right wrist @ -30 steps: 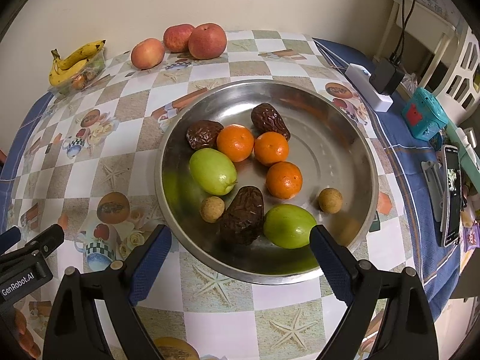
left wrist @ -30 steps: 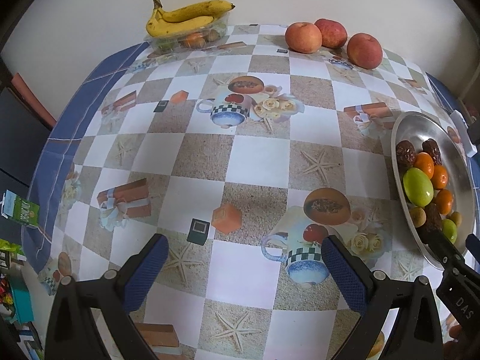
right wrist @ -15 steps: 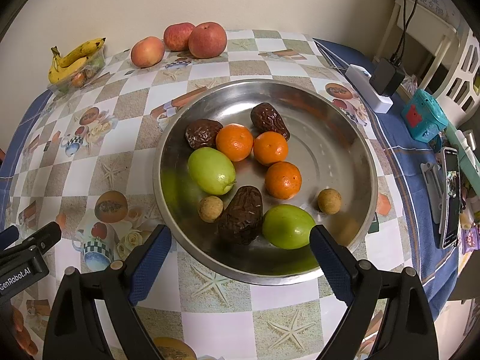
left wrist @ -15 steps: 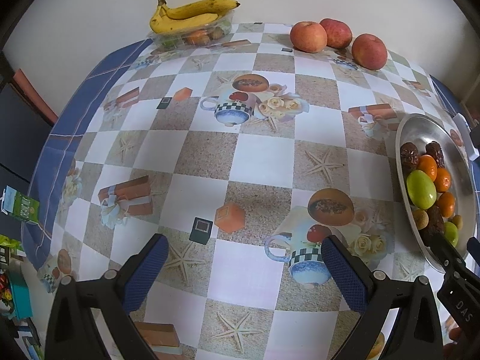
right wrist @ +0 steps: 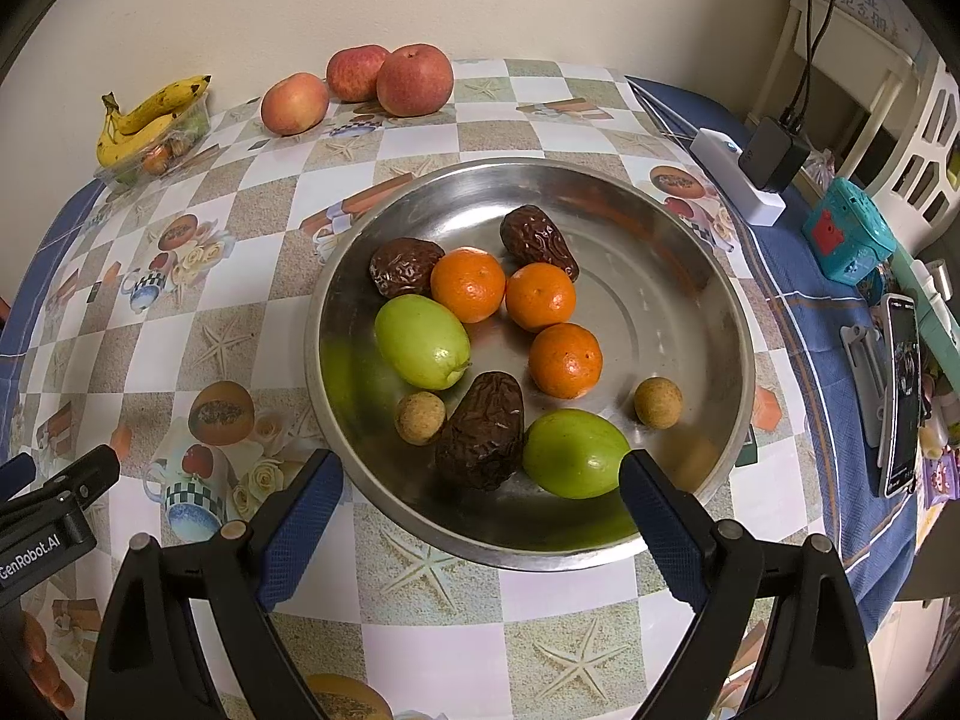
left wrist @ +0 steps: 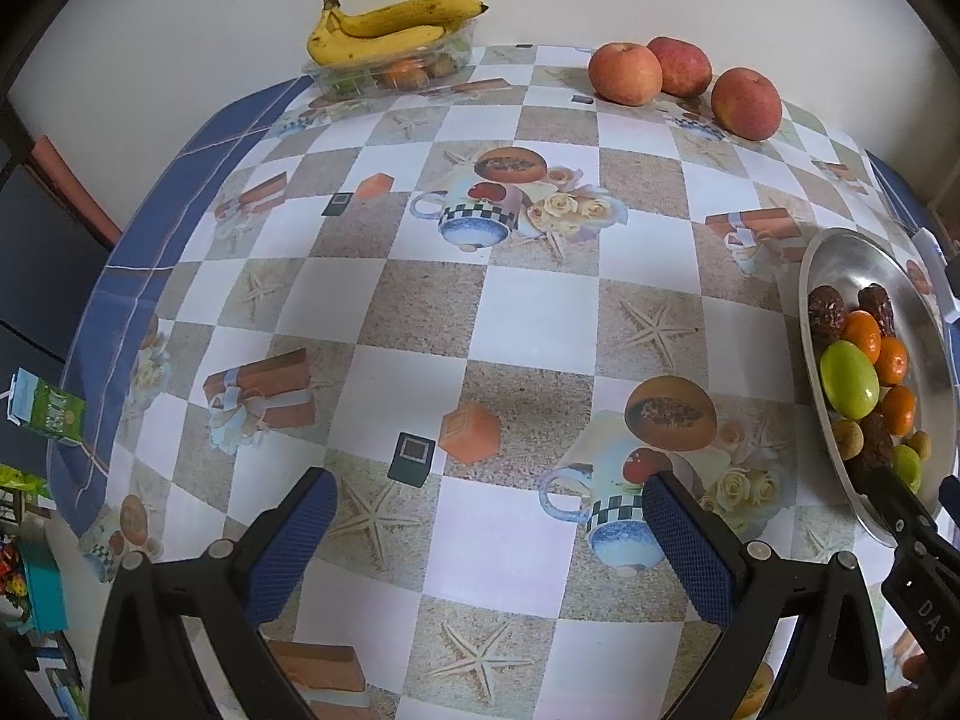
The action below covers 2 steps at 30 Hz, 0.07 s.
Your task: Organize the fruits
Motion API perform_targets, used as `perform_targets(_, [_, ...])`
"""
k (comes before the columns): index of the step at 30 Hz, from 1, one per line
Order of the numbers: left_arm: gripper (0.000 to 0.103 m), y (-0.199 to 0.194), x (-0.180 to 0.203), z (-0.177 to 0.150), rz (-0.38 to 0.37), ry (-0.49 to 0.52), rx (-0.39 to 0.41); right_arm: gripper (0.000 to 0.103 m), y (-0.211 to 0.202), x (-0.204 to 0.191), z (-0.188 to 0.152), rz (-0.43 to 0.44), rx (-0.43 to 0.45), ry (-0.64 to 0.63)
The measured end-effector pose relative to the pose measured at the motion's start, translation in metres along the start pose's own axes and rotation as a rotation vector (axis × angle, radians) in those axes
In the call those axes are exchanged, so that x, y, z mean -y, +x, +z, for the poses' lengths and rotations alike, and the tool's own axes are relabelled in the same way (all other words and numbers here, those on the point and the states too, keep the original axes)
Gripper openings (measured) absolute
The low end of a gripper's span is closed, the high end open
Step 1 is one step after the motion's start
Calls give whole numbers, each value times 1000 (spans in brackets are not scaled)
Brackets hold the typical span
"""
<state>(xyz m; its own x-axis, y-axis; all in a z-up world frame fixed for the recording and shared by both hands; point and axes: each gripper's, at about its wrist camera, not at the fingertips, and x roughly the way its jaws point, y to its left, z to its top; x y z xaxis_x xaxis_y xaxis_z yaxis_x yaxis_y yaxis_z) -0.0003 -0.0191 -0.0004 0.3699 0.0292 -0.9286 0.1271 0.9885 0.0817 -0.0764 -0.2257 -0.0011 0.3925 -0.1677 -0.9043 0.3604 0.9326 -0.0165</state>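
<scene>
A metal bowl sits on the desk and holds the mixed fruit: three small oranges near its middle, three wrinkled brown dates, two green fruits and two little tan round fruits. One green fruit lies at 9 o'clock in the bowl, the other at 6 o'clock, touching the largest date. The right hand-held gripper hangs over the bowl's near rim with its blue-padded fingers spread wide, clasping nothing. At 12 o'clock, at the far edge of the desk, three apples stand close together; at 10 o'clock a bunch of bananas rests on a clear plastic tray of more fruit. The left hand-held gripper hovers over bare checked cloth with its fingers equally wide apart and empty; in its view the bowl lies at 3 o'clock. At the right edge of the desk are a white power strip, a teal box and a phone.
</scene>
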Motion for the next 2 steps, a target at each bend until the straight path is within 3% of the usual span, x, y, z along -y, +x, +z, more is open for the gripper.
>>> perform_targets(2, [103, 0, -1, 0, -5, -4, -2, 94, 0, 0, 0, 0, 0, 1])
